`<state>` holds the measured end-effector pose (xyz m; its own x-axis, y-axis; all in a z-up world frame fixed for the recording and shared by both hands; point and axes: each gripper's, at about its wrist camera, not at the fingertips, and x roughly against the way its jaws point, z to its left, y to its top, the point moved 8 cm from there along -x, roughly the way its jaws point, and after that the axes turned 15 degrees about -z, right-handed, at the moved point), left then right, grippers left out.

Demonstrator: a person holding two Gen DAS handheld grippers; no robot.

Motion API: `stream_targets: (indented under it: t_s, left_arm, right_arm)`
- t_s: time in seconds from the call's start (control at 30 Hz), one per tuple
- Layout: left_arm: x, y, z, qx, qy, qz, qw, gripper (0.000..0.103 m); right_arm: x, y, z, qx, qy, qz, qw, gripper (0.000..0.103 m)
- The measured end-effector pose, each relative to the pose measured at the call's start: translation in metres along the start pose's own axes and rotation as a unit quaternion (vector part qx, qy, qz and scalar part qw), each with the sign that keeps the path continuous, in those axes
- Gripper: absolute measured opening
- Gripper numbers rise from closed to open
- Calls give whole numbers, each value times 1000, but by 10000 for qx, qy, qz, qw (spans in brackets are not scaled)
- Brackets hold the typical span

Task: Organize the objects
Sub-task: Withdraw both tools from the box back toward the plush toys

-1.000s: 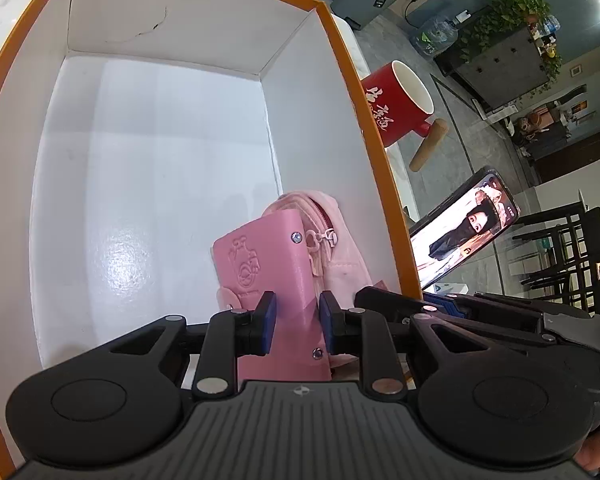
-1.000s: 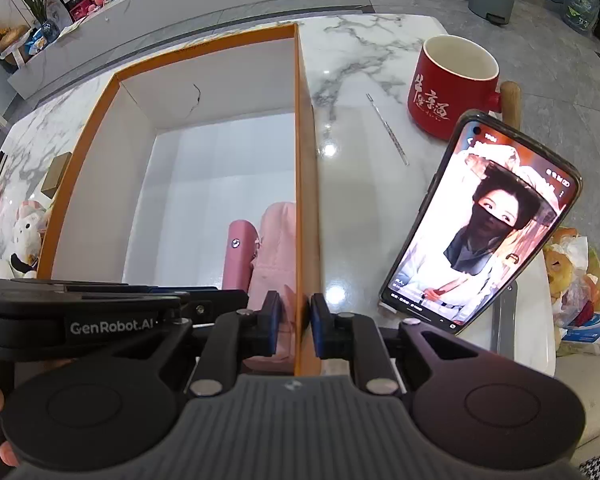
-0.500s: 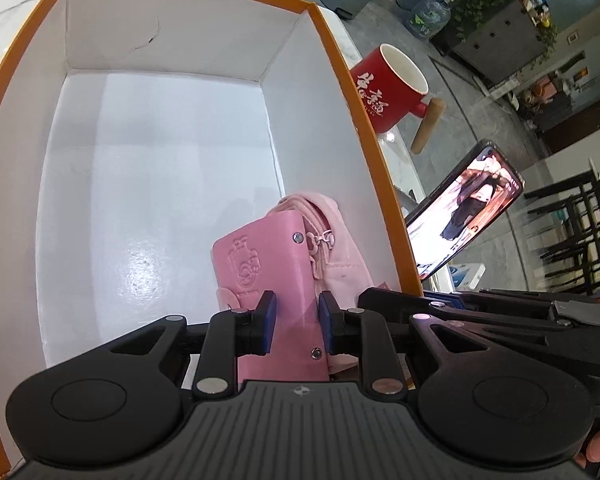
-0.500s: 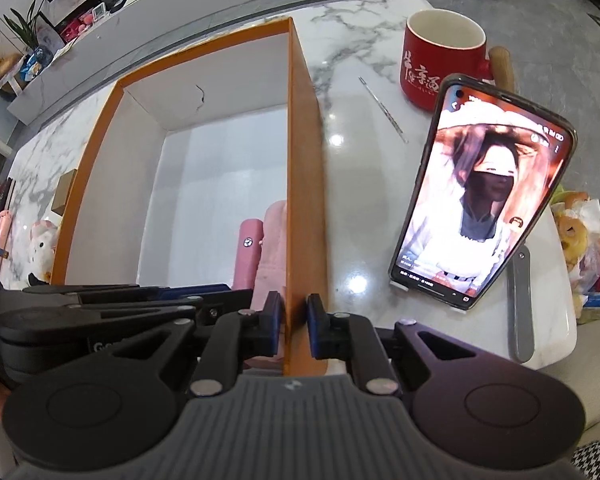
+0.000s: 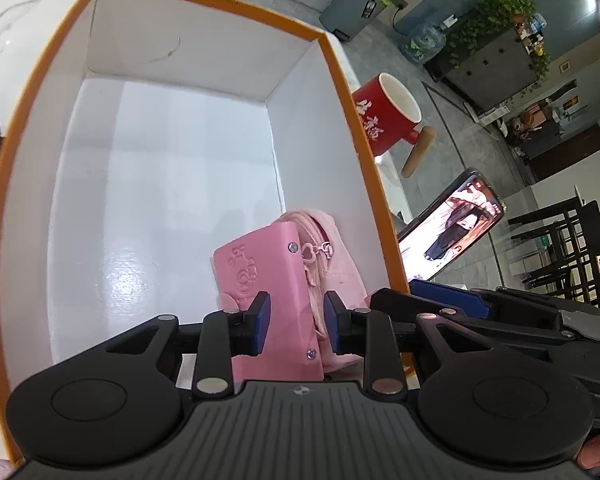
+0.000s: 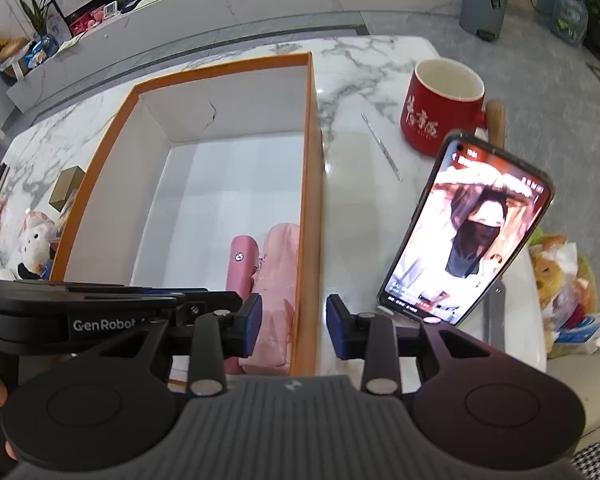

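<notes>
two hand-held grippers hang over an orange-rimmed white box (image 6: 310, 168) on a marble table (image 6: 352, 184). in the left wrist view, the left gripper (image 5: 294, 322) points down at a pink embossed wallet (image 5: 260, 276) standing upright in the box's near right corner, at about five o'clock on the box floor. its jaws are opening, blue pads either side of the wallet and no longer pressing it, so the wallet looks released. a paler pink zip pouch (image 5: 332, 256) stands at the wallet's three o'clock, against the box wall.

in the right wrist view, the right gripper (image 6: 294, 326) straddles the box's right wall near its front corner. its jaws are opening too, with clear gaps either side of the wall, so that grip is let go.

the step in hand looks like the end of placing the wallet. the next move probably calls for lifting both grippers clear and choosing another loose item.

outside the box, at two o'clock, a red mug (image 6: 442, 108) bears white chinese characters, unreadable to me. a propped phone (image 6: 468, 232) at three o'clock plays a video. the left gripper's body, in the right view, reads "genrobot".
</notes>
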<state>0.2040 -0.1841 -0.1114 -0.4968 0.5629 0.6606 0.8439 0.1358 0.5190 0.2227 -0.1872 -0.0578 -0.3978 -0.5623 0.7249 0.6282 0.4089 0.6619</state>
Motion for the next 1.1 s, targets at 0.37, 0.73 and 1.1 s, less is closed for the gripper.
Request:
stream_targets:
  t_s: [0.37, 0.73, 1.1]
  left_arm:
    - [103, 19, 12, -854, 74, -1298, 9878, 33]
    - [201, 20, 121, -851, 1330, -1614, 9742, 40]
    - [214, 23, 213, 25, 1644, -1527, 9745, 44]
  right_arm:
    - [54, 12, 59, 573, 361, -1317, 9890, 52]
    - [55, -10, 184, 333, 1769, -1252, 9757, 52]
    - [-14, -27, 264, 750, 1905, -460, 9777, 52]
